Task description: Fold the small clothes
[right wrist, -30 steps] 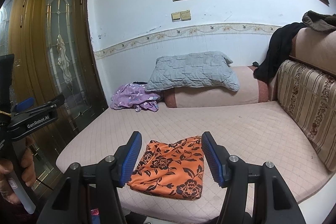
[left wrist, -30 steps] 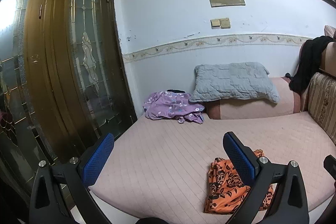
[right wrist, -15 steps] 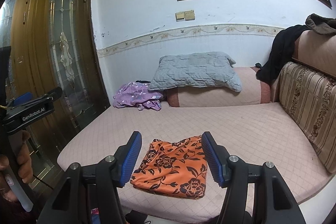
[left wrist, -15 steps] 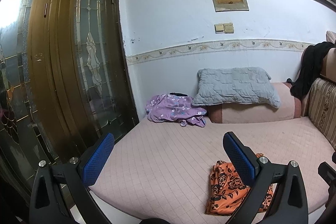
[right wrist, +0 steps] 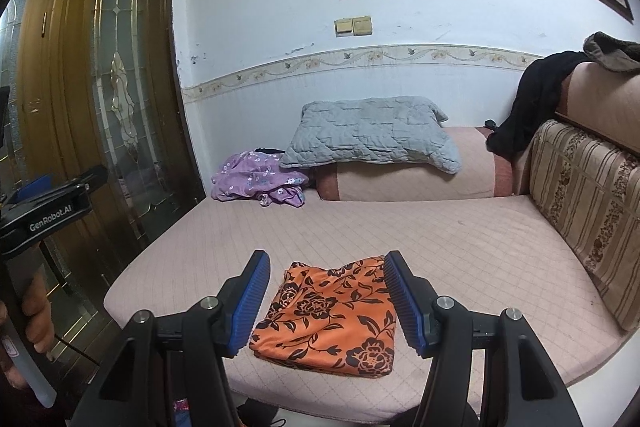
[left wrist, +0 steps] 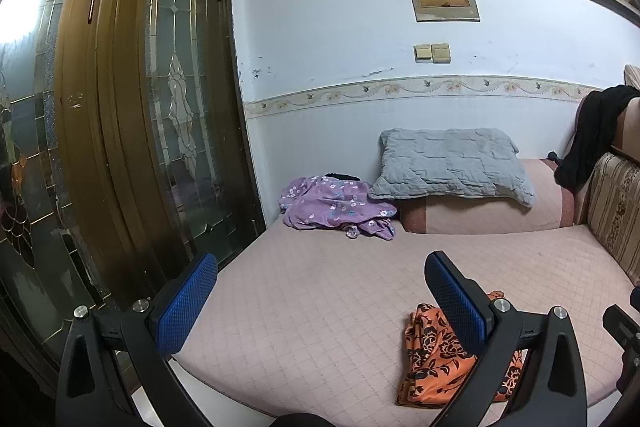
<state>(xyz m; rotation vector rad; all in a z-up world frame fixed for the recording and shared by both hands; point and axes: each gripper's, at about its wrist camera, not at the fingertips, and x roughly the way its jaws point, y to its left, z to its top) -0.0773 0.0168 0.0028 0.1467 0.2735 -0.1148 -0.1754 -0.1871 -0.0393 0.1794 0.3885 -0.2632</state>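
Both claws hang above the near edge of the pink quilted daybed (right wrist: 400, 227), and neither holds anything. The right gripper (right wrist: 326, 301) has its blue pads spread wide, framing the orange floral garment (right wrist: 328, 319), which lies as a flat rectangle at lower centre of the right wrist view, close to the mattress's front edge. The left gripper (left wrist: 320, 303) is likewise spread apart, aimed at bare mattress, with the orange cloth (left wrist: 436, 359) off to its lower right, partly behind one finger.

That garment looks folded already, so the purple flowered garment (right wrist: 258, 183), crumpled at the far left corner beside the grey pillow (right wrist: 372, 137), is probably next. The risk I see is a careless pass: a pad snagging the orange piece would drag it open or off the front edge. The purple heap is bunched, so a pinch might catch several layers and lift a tangle.

Only the right wrist view shows the left tool's handle (right wrist: 48, 211) and the holding hand (right wrist: 38, 319) at far left, plus the whole orange rectangle. The left view shows more of the glazed wooden door (left wrist: 132, 131).
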